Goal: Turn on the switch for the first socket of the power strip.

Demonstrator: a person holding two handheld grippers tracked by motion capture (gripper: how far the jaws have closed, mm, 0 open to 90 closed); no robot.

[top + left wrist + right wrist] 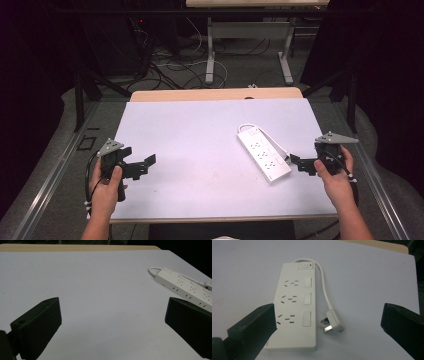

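— High view first: where does the power strip [263,153] lie?

— On the right half of the white table [200,135], set at a slant, with its white cable [272,140] looping round the far end and back along its right side.

— And the right gripper [299,163]?

— Just beside the strip's near end, held by the person's right hand [332,172]. In the right gripper view its jaws stand wide apart, empty, with the strip and its plug [333,322] lying between them on the table.

— What about the left gripper [145,165]?

— At the table's left edge, well apart from the strip, in the left hand [107,187]. Its jaws are also spread wide, holding nothing.
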